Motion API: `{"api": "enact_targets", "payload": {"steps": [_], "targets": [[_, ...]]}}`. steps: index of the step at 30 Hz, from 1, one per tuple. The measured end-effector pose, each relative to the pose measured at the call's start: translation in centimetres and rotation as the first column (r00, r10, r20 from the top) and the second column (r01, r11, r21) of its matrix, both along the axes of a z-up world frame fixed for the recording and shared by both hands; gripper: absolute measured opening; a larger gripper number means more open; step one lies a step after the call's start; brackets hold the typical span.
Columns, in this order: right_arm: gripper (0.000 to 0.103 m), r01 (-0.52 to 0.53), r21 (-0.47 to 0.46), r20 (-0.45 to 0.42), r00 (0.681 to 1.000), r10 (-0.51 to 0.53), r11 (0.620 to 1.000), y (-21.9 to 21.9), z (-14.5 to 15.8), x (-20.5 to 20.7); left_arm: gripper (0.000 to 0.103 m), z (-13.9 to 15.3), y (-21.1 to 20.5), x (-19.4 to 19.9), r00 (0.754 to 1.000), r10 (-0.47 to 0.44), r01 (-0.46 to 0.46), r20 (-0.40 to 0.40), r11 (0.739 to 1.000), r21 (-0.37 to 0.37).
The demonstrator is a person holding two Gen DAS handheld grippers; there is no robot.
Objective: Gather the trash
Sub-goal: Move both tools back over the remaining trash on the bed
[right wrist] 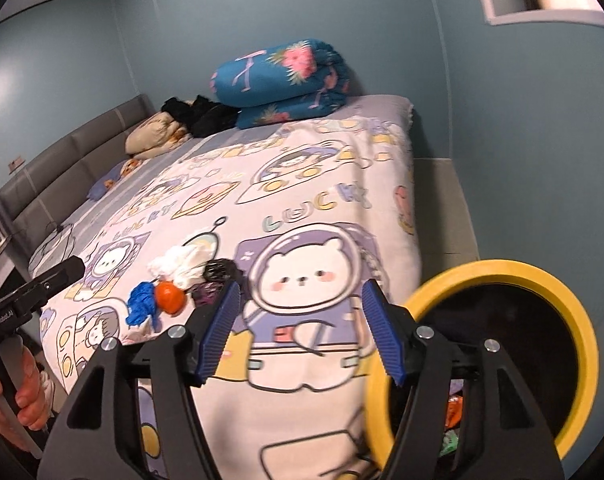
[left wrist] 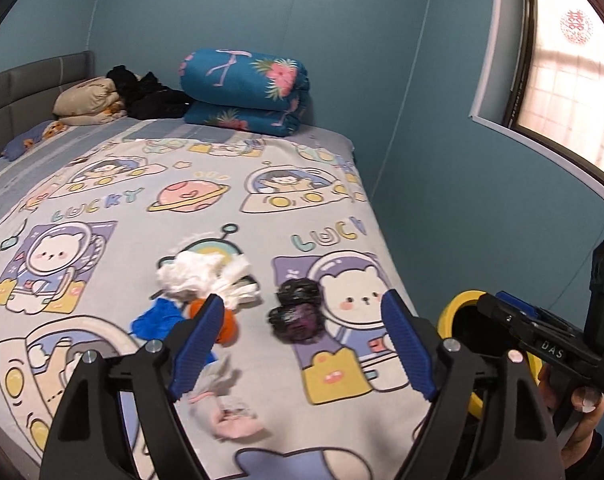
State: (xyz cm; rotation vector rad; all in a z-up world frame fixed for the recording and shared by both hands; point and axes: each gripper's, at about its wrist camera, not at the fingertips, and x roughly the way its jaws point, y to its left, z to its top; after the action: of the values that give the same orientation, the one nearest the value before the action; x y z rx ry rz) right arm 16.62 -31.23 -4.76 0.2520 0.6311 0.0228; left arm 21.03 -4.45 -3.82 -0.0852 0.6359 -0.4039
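A: How do the left gripper's (left wrist: 302, 336) jaws stand?
B: Spread wide, holding nothing. The black wad (left wrist: 298, 314) lies on the bed (left wrist: 262, 216) between the two pads, a little beyond their tips.

A: And the rest of the trash?
B: Clustered by the left pad (left wrist: 196, 344). The white tissue (left wrist: 204, 276) sits just past its tip, the orange ball (left wrist: 226, 322) peeks out from behind it, and the blue scrap (left wrist: 158, 320) lies just outside it to the left. A pinkish wad (left wrist: 230, 408) is nearer the camera, between the pads but close to the left one; it is blurred.

A: The right gripper (right wrist: 298, 332)?
B: Also open, nothing between the fingers. Its jaws frame the printed bear on the cover. The same pile shows left of its left pad (right wrist: 218, 332): tissue (right wrist: 182, 264), ball (right wrist: 170, 298), blue scrap (right wrist: 142, 304), with the black wad (right wrist: 218, 276) just beyond that pad's tip.

A: Where is the bin?
B: The bin (right wrist: 498, 344), yellow-rimmed with a dark inside, stands off the bed's edge, right of the right pad (right wrist: 384, 340); its rim runs behind that pad. Some coloured scraps show low in it. From the left wrist the bin (left wrist: 458, 312) appears right of the jaws, partly behind the other gripper's body.

A: Anything past the jaws?
B: A folded quilt (left wrist: 246, 92) at the far wall, well apart from the trash
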Motion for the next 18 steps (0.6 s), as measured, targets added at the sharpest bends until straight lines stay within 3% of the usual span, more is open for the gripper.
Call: {"api": "enact_targets", "payload": {"steps": [7,18], "targets": [[0.061,-0.07,-0.009,-0.042,0.997,0.07,0.997,3.6,-0.8,2.2,0.083,-1.3,3.5,-1.2,1.0,0.028,-0.028,0.0,1.0,0.002],[0.067,-0.126,-0.034,-0.103,0.987,0.122,0.991,7.9,-2.8,5.7,0.089,-5.1,7.2,-2.1,0.996,0.055,-0.056,-0.069,0.998,-0.016]]}}
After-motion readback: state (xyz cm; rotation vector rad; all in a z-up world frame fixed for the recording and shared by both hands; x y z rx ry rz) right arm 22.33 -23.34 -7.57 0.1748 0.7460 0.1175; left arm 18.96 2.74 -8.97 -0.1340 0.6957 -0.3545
